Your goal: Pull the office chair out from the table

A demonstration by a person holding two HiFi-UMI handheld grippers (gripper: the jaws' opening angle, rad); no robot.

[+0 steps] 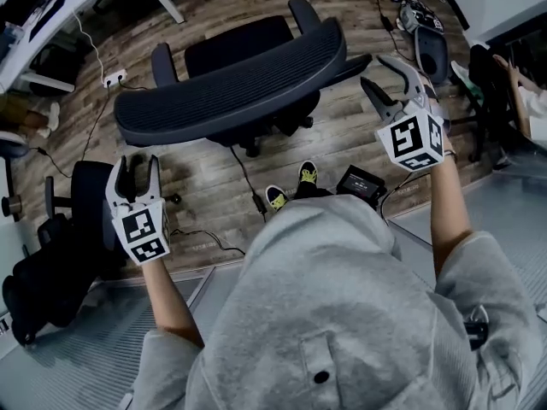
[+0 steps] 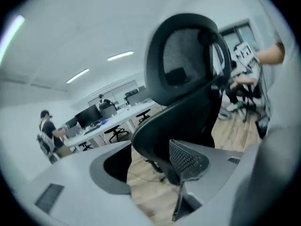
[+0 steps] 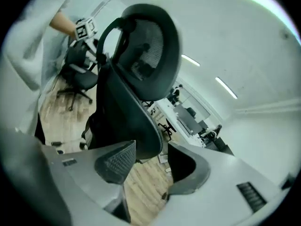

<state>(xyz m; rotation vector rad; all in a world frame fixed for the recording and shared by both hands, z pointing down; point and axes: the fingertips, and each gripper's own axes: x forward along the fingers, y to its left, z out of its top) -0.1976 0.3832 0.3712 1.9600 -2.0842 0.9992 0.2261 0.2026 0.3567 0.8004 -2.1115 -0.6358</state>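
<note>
The black office chair stands on the wooden floor in front of me, its mesh back toward me and its seat beyond. In the head view my left gripper is open just below the left end of the backrest, holding nothing. My right gripper is open just off the right end of the backrest, also holding nothing. In the left gripper view the chair back rises beyond my left gripper, and only floor shows between the pads. The right gripper view has the chair back beyond my right gripper.
Another black chair stands at the left and a third at the upper right. A white desk is at the top left. Cables, a power strip and a black box lie on the floor. A seated person is at the right edge.
</note>
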